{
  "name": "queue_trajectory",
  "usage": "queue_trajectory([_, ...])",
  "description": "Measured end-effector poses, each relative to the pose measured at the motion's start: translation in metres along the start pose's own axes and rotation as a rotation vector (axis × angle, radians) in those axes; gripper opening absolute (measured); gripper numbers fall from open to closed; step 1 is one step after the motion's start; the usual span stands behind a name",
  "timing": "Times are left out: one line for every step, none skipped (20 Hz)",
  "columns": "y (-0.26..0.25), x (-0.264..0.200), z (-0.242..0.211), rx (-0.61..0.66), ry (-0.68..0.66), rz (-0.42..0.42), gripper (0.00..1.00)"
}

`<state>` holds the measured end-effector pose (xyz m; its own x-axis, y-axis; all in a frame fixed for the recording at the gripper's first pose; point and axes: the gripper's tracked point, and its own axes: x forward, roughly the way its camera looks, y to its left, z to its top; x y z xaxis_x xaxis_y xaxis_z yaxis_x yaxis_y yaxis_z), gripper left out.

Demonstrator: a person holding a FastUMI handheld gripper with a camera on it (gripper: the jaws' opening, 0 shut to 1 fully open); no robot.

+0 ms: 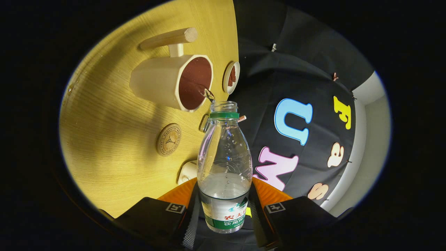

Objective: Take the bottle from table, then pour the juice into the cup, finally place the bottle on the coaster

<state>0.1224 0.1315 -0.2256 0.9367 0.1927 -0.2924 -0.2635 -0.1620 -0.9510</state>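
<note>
- The bottle [224, 167] is being clamped at its label between both fingers [190, 223], uncapped.
- Liquid is being streamed from its mouth into the cup [170, 82].
- The coaster [168, 139] is being left bare beside the cup.

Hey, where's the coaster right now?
In the gripper view the round coaster lies flat on the wooden table, beyond the fingers, between the cup and the bottle held in the gripper.

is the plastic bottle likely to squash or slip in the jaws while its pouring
The bottle, clamped between the jaws, looks thin clear plastic, so it may flex. It seems under half full, so probably light. Its smooth label could slip.
</note>
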Motion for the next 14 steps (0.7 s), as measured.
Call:
queue_trajectory([-0.002, 0.0, 0.0, -0.01, -0.002, -0.006, 0.68])
queue_trajectory([-0.003, 0.001, 0.0, -0.016, -0.004, -0.008, 0.68])
queue_trajectory([-0.004, 0.002, 0.001, -0.02, -0.005, -0.011, 0.68])
queue_trajectory([-0.005, 0.002, 0.0, -0.024, -0.006, -0.013, 0.68])
queue_trajectory([-0.005, 0.003, 0.001, -0.031, -0.008, -0.015, 0.68])
queue_trajectory([-0.006, 0.003, 0.001, -0.039, -0.01, -0.018, 0.68])
queue_trajectory([-0.007, 0.003, 0.001, -0.048, -0.013, -0.022, 0.68])
queue_trajectory([-0.008, 0.001, 0.001, -0.057, -0.016, -0.027, 0.68])
queue_trajectory([-0.009, 0.003, 0.001, -0.068, -0.021, -0.031, 0.68])
queue_trajectory([-0.01, 0.002, 0.002, -0.077, -0.025, -0.035, 0.68])
queue_trajectory([-0.011, 0.003, 0.003, -0.085, -0.029, -0.038, 0.68])
queue_trajectory([-0.012, 0.003, 0.003, -0.093, -0.033, -0.041, 0.68])
queue_trajectory([-0.013, 0.003, 0.003, -0.101, -0.034, -0.044, 0.68])
queue_trajectory([-0.014, 0.003, 0.003, -0.112, -0.035, -0.049, 0.68])
